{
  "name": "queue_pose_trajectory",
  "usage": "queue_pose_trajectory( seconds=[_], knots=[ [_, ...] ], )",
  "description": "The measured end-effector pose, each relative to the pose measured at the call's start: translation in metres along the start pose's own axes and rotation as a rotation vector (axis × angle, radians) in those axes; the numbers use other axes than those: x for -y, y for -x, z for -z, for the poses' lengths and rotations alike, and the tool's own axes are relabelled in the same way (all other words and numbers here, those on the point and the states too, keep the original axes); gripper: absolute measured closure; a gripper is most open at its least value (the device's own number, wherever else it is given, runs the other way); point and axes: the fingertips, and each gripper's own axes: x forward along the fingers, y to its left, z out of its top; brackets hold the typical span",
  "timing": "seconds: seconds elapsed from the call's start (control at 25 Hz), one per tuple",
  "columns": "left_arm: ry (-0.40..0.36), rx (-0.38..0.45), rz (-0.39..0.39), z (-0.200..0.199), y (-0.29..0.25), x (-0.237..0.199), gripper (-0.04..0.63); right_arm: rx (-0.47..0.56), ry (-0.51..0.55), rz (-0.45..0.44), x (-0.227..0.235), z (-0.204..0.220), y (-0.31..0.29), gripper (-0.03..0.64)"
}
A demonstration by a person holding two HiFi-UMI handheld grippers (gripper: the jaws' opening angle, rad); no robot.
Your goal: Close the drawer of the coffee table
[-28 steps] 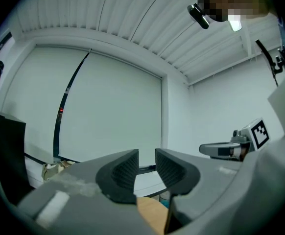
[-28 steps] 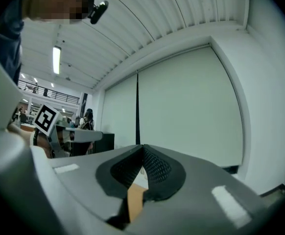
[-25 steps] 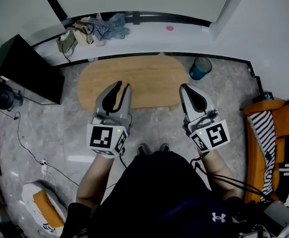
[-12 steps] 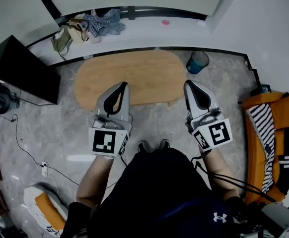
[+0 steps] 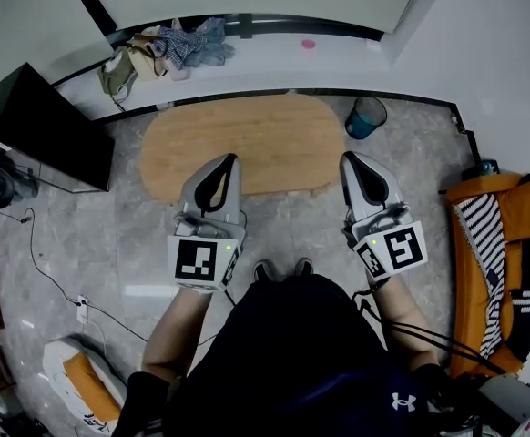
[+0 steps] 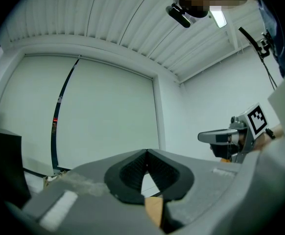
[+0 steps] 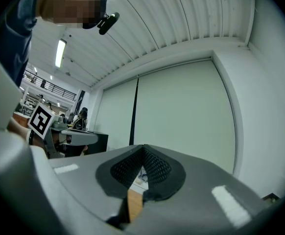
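Note:
The coffee table's oval wooden top (image 5: pixel 247 139) lies ahead of me on the grey floor. No drawer shows in any view, since the top hides whatever is under it. My left gripper (image 5: pixel 231 159) hangs over the table's near edge with its jaws shut and nothing between them. My right gripper (image 5: pixel 349 158) is level with it, just off the table's near right corner, also shut and empty. In the left gripper view the closed tips (image 6: pixel 146 152) point at a pale wall, with a sliver of wooden top (image 6: pixel 154 210) below. The right gripper view shows the same: closed tips (image 7: pixel 143 147) above a strip of wood (image 7: pixel 134 204).
A blue bin (image 5: pixel 366 119) stands by the table's far right end. A black cabinet (image 5: pixel 51 130) is at the left, and bags and clothes (image 5: pixel 169 48) lie by the far wall. An orange striped seat (image 5: pixel 497 244) is at the right. Cables (image 5: pixel 56 280) trail on the floor.
The left gripper's jaws stood apart a second ago and are now closed on nothing. Both grippers have stayed in nearly the same place.

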Motion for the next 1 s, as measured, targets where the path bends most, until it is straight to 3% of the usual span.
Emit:
queue_pose_trajectory(
  seconds=[1.0],
  knots=[
    [0.013,-0.033,-0.008,0.011,0.000,-0.005,0.594,-0.007,-0.033,0.003,0.001,0.006,-0.004,0.617]
  ],
)
